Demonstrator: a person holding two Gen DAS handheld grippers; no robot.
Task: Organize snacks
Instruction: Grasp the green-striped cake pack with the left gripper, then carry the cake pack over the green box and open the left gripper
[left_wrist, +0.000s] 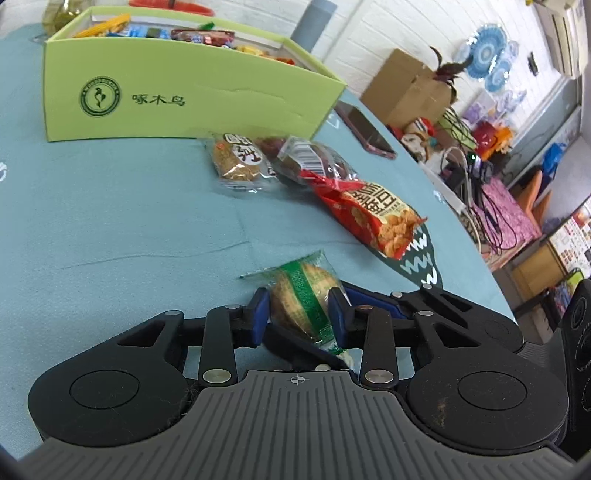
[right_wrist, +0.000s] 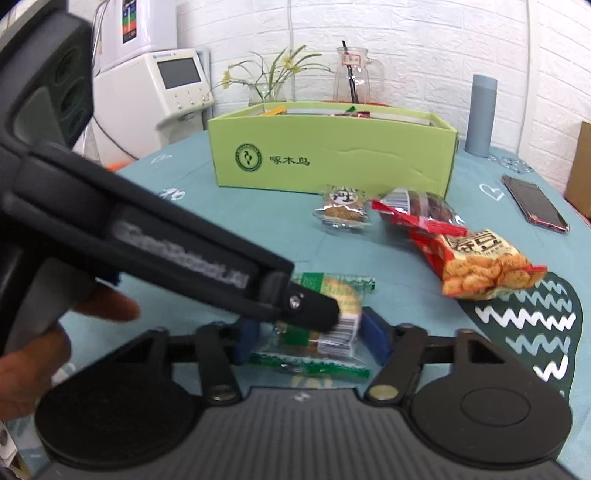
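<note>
Both grippers are angling down toward the tabletop. The left gripper is pinching the green-wrapped cake between its fingers, the packet's long axis running away from that camera. The right gripper is flanking the same cake; whether its fingers are pressing, I cannot tell. The green box is sitting toward the far edge.

A teal tablecloth carries a dark green patch with white and pale blue zigzags. A lime-green box bears a dark green round emblem and 3 dark green characters. A red-and-orange snack bag shows a cream label with dark characters. A clear packet with green bands holds a tan cake. Both grippers are black with blue pads. A phone has a dark screen and reddish edge.
</note>
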